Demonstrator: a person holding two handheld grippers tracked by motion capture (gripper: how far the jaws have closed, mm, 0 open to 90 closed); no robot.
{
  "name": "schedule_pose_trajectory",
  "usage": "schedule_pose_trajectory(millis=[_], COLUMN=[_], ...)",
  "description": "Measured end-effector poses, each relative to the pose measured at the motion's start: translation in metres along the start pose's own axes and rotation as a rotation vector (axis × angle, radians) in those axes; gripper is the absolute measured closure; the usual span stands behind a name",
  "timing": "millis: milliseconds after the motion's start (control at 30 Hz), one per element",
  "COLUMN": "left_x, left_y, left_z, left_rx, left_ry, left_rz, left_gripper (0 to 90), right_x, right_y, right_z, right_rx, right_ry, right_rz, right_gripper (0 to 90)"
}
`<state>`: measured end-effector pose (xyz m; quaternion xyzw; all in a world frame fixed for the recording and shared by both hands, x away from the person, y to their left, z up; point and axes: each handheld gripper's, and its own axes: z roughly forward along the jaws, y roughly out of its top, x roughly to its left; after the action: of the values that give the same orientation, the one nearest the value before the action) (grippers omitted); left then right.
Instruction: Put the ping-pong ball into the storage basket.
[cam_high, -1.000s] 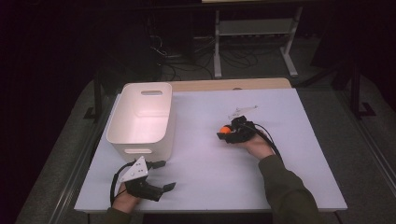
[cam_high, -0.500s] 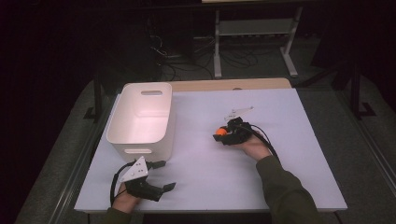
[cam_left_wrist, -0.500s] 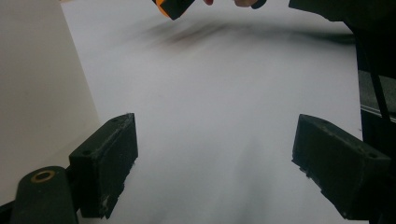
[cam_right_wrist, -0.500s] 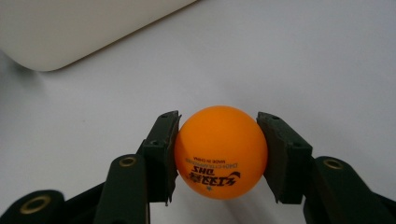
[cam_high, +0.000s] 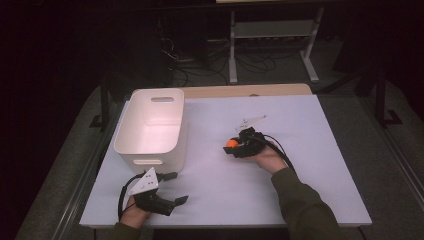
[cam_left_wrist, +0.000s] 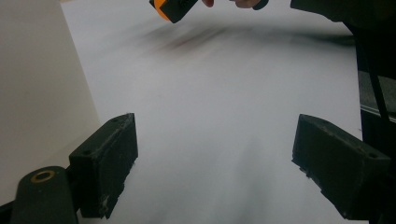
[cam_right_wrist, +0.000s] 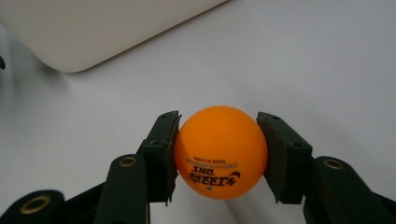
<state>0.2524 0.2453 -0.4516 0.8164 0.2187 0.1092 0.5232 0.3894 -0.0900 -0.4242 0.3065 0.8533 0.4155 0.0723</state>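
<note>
Evidently, an orange ball (cam_right_wrist: 220, 151) is clamped between both pads of the right gripper (cam_high: 235, 146), raised slightly off the table (cam_high: 320, 165) near the centre, presumably so it can be carried toward the white bin (cam_high: 150, 125), which is seen at about nine o'clock from it. The left gripper (cam_high: 172, 195) is rested at seven o'clock of the table, jaws spread wide on nothing, apparently kept idle and clear of that path.

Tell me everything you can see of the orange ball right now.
The orange ball is a smooth, glossy table-tennis ball with dark print along its lower face, upside down in the right gripper view. The right gripper is shut on it, one black pad on each side. In the high view it sits right of the white bin, over the white table.
</note>
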Motion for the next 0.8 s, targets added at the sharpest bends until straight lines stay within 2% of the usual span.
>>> schedule_pose_trajectory(millis=[800], left_x=[0.0], left_y=[0.0], left_z=[0.0], left_rx=[-0.002], left_ry=[0.0], left_rz=[0.001], left_gripper=[14.0], right_x=[0.024], right_y=[0.009], right_z=[0.009], right_rx=[0.005], right_ry=[0.071], right_rz=[-0.051], right_gripper=[49.5])
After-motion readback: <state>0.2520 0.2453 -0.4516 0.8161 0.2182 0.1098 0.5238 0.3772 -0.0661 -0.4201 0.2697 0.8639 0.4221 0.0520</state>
